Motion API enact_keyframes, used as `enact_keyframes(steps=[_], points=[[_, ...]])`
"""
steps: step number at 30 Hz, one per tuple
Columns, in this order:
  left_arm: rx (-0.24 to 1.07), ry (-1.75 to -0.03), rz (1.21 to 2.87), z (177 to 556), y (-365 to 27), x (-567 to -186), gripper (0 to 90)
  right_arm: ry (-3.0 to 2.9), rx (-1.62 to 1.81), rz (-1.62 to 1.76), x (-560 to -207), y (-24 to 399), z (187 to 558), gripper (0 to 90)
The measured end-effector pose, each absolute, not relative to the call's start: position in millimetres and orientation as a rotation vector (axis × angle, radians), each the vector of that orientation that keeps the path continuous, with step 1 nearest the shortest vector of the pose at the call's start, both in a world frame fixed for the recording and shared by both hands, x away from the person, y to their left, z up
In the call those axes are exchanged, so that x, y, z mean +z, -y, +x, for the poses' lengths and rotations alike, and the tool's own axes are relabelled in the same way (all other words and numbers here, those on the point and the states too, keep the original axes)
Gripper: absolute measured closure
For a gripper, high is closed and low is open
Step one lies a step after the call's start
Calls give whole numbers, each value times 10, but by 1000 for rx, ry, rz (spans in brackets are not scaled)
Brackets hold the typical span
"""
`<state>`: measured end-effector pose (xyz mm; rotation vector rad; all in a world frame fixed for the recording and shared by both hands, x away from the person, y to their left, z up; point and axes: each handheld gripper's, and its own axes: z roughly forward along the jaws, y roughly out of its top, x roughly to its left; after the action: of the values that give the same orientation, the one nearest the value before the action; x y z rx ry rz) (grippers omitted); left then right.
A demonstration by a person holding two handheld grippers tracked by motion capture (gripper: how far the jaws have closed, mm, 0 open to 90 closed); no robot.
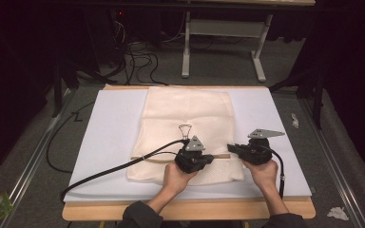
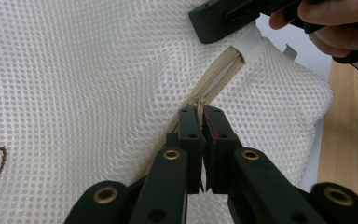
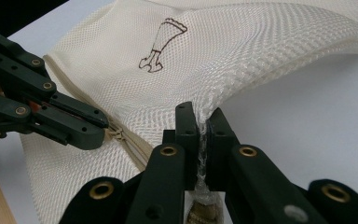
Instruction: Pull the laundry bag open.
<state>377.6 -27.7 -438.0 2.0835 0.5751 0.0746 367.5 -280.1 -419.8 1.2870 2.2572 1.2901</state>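
Note:
A cream mesh laundry bag [image 1: 187, 114] lies flat on a white sheet [image 1: 109, 123], with a beige zipper [image 2: 219, 70] running across its near end. My left gripper [image 2: 202, 114] is shut right on the zipper line, pinching the zipper pull, which is mostly hidden between the jaws. My right gripper [image 3: 201, 116] is shut on the mesh at the bag's right corner by the zipper's end and lifts it into a ridge. In the high view the left gripper [image 1: 210, 157] and right gripper [image 1: 230, 148] point at each other, a short gap apart. A brown printed logo [image 3: 161, 44] marks the bag's middle.
The sheet covers a wooden table whose bare edge [image 1: 190, 209] runs along the front. A black cable [image 1: 109, 168] trails left from the left gripper across the sheet. A white table frame [image 1: 223, 42] and cables stand on the floor beyond.

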Motion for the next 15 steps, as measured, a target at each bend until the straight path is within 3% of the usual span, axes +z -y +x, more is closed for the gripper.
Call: enact_keyframes(steps=[15], points=[[78,-581,2081,3766,198,-4369,869,-2257,1297,1291,-4193,2804,3675,877]])
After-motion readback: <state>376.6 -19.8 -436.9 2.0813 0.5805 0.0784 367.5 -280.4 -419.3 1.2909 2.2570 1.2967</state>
